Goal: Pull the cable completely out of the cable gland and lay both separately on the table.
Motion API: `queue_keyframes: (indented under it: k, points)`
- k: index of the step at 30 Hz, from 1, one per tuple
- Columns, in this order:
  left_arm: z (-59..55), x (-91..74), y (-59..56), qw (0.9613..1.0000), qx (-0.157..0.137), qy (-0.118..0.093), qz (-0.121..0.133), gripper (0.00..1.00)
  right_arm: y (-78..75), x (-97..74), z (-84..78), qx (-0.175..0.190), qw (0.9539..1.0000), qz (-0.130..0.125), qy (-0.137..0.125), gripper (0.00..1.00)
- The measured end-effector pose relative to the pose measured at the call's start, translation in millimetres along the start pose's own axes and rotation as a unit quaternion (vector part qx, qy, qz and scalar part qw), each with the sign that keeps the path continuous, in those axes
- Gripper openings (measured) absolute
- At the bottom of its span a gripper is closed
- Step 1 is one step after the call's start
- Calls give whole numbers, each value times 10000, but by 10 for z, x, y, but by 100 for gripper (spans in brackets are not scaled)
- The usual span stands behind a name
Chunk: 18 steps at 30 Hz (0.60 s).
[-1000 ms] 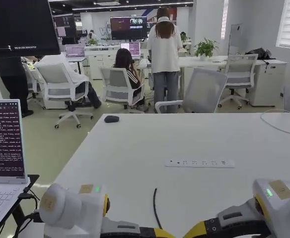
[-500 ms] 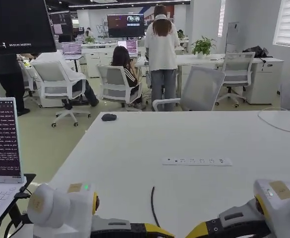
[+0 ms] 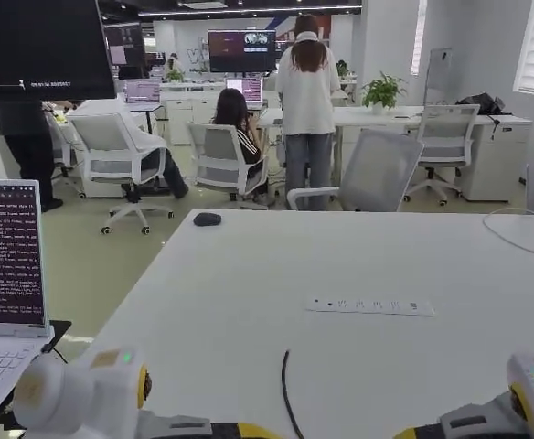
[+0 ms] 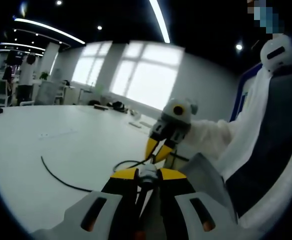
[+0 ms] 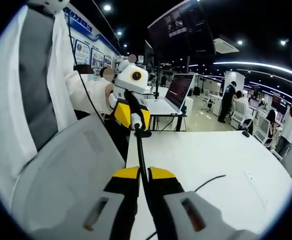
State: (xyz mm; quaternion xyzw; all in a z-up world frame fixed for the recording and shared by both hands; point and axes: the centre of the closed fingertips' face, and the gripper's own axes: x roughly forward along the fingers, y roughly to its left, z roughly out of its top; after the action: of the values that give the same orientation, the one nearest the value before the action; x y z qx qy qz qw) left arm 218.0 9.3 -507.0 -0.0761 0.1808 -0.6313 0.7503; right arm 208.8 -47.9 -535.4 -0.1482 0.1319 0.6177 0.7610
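Left gripper view: my left tongs (image 4: 147, 176) clenched on the cable gland (image 4: 147, 170)
Right gripper view: my right tongs (image 5: 141, 176) clamped on the cable (image 5: 137, 150), not yet out of the gland
Axis: cable runs straight between both tongs; I judge the pull goes along that line, right tongs drawing away
Free end: trails across the tabletop (image 3: 249, 274)

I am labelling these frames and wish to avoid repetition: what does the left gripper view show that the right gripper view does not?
The left gripper view adds the right gripper seen head-on, shut on the black cable, and bright windows. The right gripper view adds the left gripper seen head-on, an open laptop and a dark monitor overhead. Both share the white table, the cable, and the cable gland between the left gripper's jaws.
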Motion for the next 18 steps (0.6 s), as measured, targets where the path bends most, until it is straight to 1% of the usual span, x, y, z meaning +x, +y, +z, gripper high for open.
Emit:
queue_keyframes:
  k: [6,10,12,15,18]
  points:
    - [-15,33,-20,10000,-5,17,-23,17,8,-15,-35,127,9999,-59,-2,5]
    - [-16,34,-31,10000,14,29,-37,17,10,-9,-37,206,9998,-34,-7,6]
    - [-11,33,-39,10000,7,17,-48,17,10,-4,-33,306,9995,-2,-42,6]
    - [-28,29,-46,10000,9,54,-44,17,7,-12,-12,338,9994,12,-116,6]
    - [-57,31,-44,9999,30,107,-27,17,-1,-21,62,375,9989,-1,-264,12]
